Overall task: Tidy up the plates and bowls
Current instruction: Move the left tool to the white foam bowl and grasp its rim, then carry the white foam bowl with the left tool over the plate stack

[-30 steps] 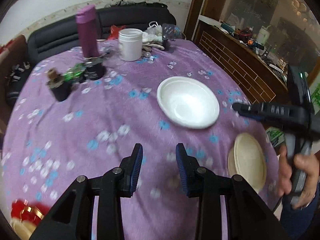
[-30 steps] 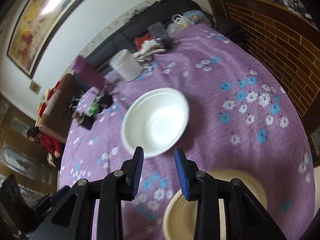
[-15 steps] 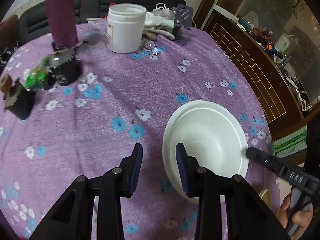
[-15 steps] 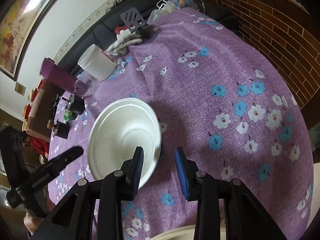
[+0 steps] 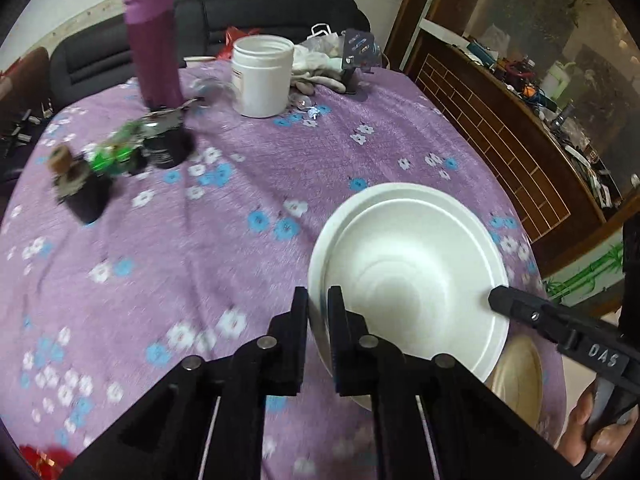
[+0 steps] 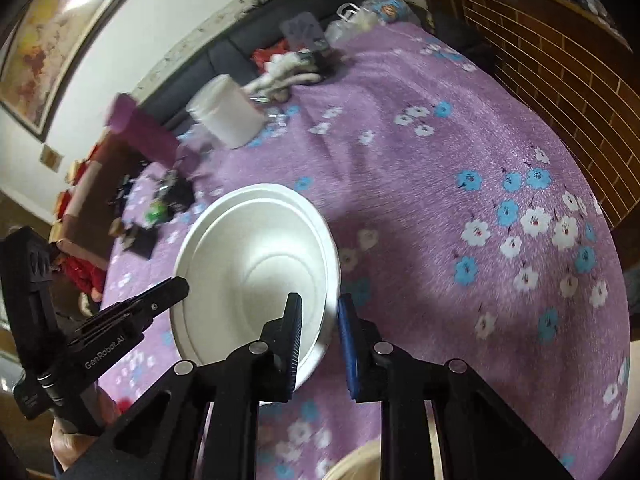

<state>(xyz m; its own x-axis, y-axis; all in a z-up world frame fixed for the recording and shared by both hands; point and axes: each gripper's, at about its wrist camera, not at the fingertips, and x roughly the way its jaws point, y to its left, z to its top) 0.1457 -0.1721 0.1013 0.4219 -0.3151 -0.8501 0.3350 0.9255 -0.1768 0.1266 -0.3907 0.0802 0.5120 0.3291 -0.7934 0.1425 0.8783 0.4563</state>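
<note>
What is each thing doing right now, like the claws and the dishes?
left claw, shut on the white bowl at its rim.
right claw, closing, the bowl's other rim between its jaws.
white bowl, right side up, gripped at two sides.
tan plate, lying flat, partly hidden behind the bowl.
white jar, upright.
purple bottle, upright, cap on.

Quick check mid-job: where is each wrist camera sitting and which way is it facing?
Left wrist: on the left gripper, looking down at the white bowl, jaws on its near-left rim; the right gripper and a hand show.
Right wrist: on the right gripper, jaws closing on the bowl's right rim; the left gripper shows.
Shared: bowl, purple tablecloth, white jar.
</note>
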